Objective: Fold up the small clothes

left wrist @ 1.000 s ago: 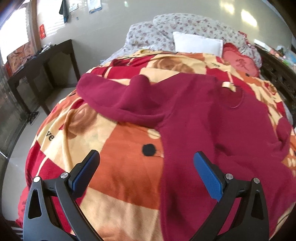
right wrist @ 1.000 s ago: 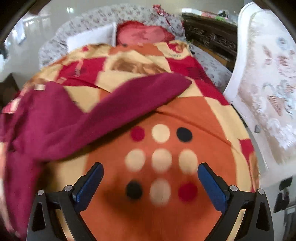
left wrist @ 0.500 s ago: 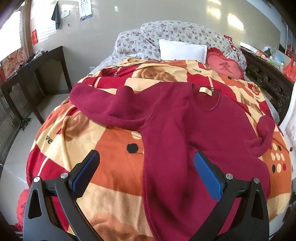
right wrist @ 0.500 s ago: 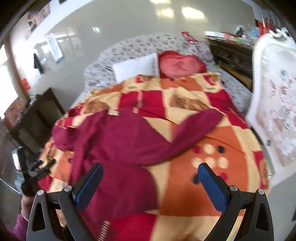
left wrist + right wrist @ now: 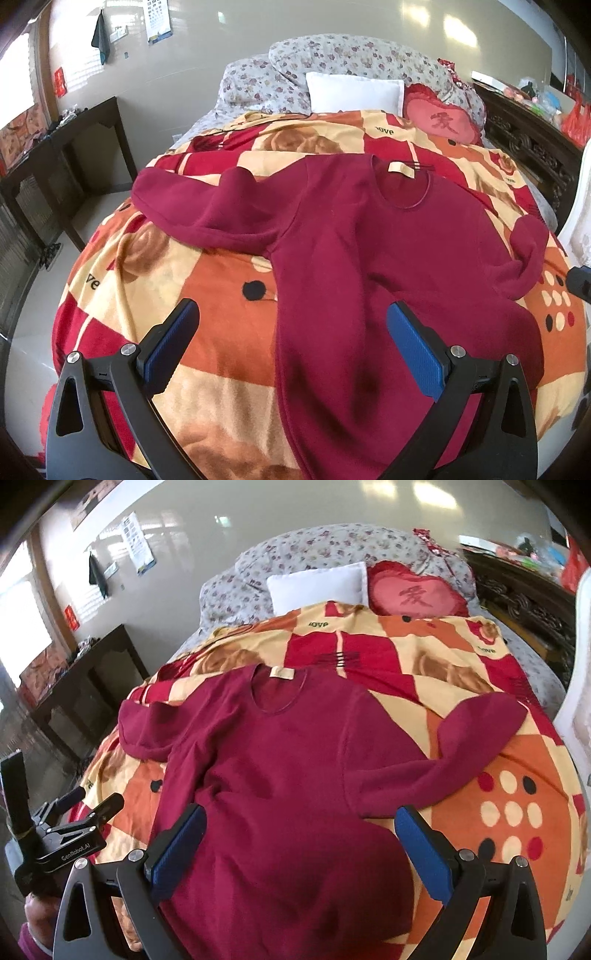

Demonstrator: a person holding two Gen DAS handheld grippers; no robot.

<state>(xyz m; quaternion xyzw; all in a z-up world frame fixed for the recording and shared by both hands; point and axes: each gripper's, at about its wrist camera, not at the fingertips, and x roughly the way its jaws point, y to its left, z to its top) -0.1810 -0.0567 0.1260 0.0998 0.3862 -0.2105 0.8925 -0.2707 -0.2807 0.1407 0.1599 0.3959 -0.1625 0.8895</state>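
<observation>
Both cameras have pulled back since a second ago, and the whole sweater now fits in frame. In the left wrist view, the left gripper hangs wide open, holding nothing, above the sweater, which lies flat across the middle of the blanket, collar toward the pillow at upper centre. Over to the right wrist view: the right gripper is spread wide and empty too, over the sweater's lower half, one sleeve bent at right.
</observation>
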